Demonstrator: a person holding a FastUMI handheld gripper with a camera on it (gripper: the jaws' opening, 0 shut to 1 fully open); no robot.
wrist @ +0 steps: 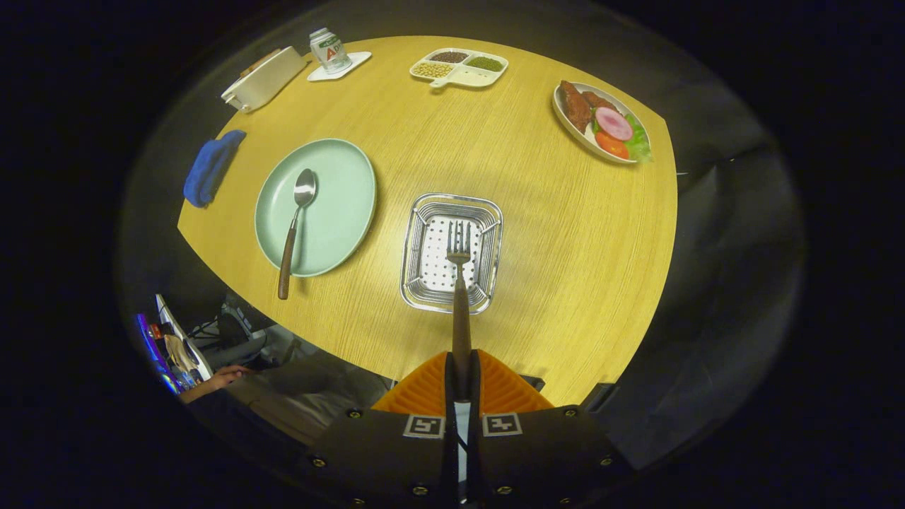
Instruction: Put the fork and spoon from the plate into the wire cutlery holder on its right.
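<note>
Gripper (461, 378) has its fingers closed tight on the fork (459, 283) handle, tines pointing ahead and hanging over the wire holder (451, 252) on the table (551, 233). Spoon (295, 226) lies on the green plate (339, 205) left of the holder, its handle overhanging the rim.

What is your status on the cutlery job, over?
Gripper jaws shut on fork, tines over the wire cutlery holder. Spoon lies on green plate. Nothing in the way.
</note>
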